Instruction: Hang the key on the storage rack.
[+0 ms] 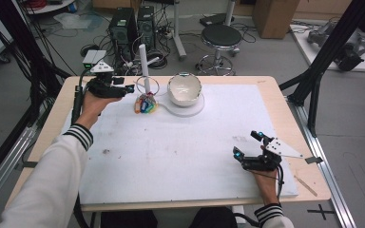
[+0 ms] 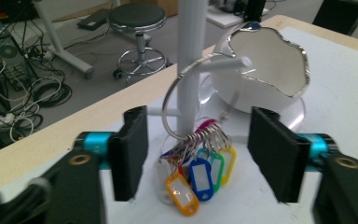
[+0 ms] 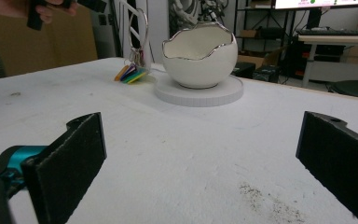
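White table mat [image 1: 180,152] | left tongs [image 2: 198,154] spread before key ring [image 2: 186,100] | right tongs [image 3: 200,172] spread

White post [image 2: 186,70] top cut off; clear tag [image 2: 162,179] partly behind yellow tag [image 2: 182,195].

A wooden table [image 1: 285,102] carries a white mat [image 1: 180,152]. On the mat stand a round white base [image 1: 196,108], a post [image 1: 145,71], and coloured key tags [image 1: 145,105].
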The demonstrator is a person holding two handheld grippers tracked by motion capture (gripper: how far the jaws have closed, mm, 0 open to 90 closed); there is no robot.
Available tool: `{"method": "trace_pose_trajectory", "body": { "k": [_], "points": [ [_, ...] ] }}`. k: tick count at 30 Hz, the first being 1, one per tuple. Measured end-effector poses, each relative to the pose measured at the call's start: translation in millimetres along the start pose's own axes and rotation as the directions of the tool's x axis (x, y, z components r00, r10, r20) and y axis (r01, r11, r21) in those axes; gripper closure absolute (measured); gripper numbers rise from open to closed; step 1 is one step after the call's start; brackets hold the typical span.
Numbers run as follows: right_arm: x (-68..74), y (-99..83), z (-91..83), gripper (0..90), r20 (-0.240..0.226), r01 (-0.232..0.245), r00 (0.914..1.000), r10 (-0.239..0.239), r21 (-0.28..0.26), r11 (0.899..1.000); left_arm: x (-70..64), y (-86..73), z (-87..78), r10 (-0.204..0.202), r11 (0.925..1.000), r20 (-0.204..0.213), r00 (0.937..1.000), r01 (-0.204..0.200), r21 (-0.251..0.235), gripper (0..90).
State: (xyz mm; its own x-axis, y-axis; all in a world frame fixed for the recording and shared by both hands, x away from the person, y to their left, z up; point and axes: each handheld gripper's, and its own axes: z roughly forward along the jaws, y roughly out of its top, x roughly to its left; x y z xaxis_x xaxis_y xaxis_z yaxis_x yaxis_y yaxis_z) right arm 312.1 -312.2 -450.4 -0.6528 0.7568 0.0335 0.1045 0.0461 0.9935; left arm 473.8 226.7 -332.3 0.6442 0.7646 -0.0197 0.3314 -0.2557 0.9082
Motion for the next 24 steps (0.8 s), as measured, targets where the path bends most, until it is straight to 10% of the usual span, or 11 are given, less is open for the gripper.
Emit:
{"method": "trace_pose_trajectory", "body": {
  "k": [7, 24],
  "points": [
    [0.0, 0.5, 1.7, 1.0, -0.001, -0.016, 0.9999, 0.016, 0.015, 1.000, -14.6, -22.4, -37.6, 0.012, 0.9989, 0.044, 0.9990, -0.010, -0.046, 3.5],
    [-1.0, 0.7, 2.0, 1.0, -0.003, -0.011, 0.9999, 0.012, 0.020, 1.000, -52.1, -116.4, -102.2, 0.052, 0.9801, 0.048, 0.9975, -0.042, -0.194, 1.7]
  ]
}}
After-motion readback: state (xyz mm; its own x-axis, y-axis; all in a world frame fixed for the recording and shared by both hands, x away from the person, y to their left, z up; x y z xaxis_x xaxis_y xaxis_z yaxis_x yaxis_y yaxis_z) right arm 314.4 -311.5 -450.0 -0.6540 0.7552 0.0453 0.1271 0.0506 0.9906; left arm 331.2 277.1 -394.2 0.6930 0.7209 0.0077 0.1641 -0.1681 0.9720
